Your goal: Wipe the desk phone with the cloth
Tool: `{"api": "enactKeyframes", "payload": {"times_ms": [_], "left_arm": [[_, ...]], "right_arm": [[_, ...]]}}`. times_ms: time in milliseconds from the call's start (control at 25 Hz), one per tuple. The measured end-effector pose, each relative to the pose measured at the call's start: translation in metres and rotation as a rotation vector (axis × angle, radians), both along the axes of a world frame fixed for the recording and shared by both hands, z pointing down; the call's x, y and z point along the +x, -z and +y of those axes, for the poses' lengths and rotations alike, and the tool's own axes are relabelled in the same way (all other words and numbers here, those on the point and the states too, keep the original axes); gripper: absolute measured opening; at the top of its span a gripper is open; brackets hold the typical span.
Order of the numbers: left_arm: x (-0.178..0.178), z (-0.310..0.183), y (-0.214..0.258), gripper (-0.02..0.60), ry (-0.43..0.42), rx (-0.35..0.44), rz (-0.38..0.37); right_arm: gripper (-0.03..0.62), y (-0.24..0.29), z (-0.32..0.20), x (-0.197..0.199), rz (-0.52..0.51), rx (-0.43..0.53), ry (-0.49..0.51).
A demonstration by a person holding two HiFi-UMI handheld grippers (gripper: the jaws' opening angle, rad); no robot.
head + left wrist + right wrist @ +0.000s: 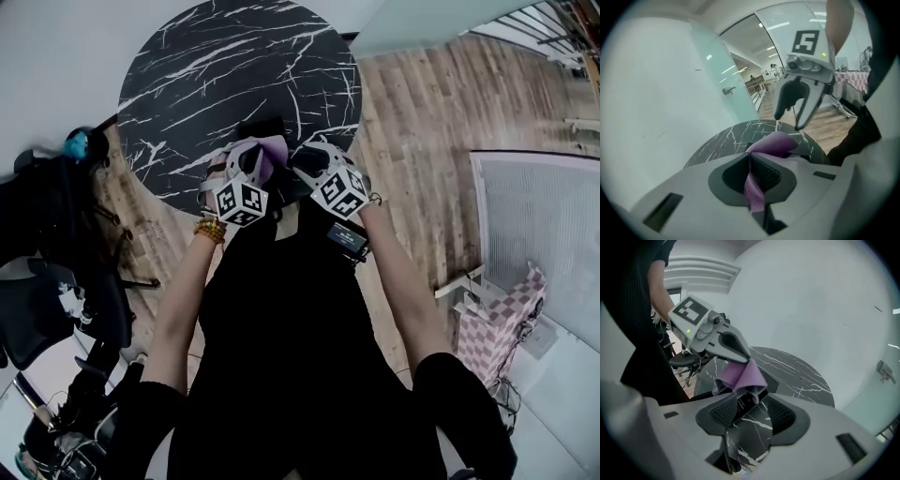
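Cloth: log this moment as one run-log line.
left hand-held gripper: shut on purple cloth | right hand-held gripper: open, nothing gripped | location: over black marble table

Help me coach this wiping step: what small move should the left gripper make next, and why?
Probably lower the left gripper a little and draw the purple cloth across the black desk phone. Its jaws are shut on the cloth, which hangs right over the phone on the round black marble table; the right gripper is open and empty.
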State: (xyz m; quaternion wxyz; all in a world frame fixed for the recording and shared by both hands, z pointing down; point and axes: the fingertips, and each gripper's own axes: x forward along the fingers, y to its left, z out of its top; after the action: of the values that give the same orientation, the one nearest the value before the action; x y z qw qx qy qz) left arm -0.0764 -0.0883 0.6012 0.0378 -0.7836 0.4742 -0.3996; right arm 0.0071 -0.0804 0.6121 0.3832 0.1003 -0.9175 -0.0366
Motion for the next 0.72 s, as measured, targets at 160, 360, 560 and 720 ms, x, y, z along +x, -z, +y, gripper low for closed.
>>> {"api": "enactKeyframes", "payload": {"times_ms": [160, 360, 560, 720], "left_arm": [[-0.003, -0.036, 0.023, 0.023, -0.032, 0.045, -0.035], [0.000, -0.054, 0.005, 0.023, -0.064, -0.010, -0.091], [-0.003, -0.050, -0.041, 0.023, -0.086, -0.112, -0.141], [-0.008, -0.045, -0.053, 0.023, -0.087, -0.117, -0.135]], "right_arm": [[0.209, 0.001, -0.003, 0.006, -0.009, 0.006, -0.022], [0.209, 0.006, -0.005, 0.013, -0.023, 0.008, -0.051], [0.209, 0.004, -0.007, 0.023, -0.026, 0.002, -0.086], [0.209, 0.003, -0.008, 0.030, -0.027, -0.003, -0.109]]}}
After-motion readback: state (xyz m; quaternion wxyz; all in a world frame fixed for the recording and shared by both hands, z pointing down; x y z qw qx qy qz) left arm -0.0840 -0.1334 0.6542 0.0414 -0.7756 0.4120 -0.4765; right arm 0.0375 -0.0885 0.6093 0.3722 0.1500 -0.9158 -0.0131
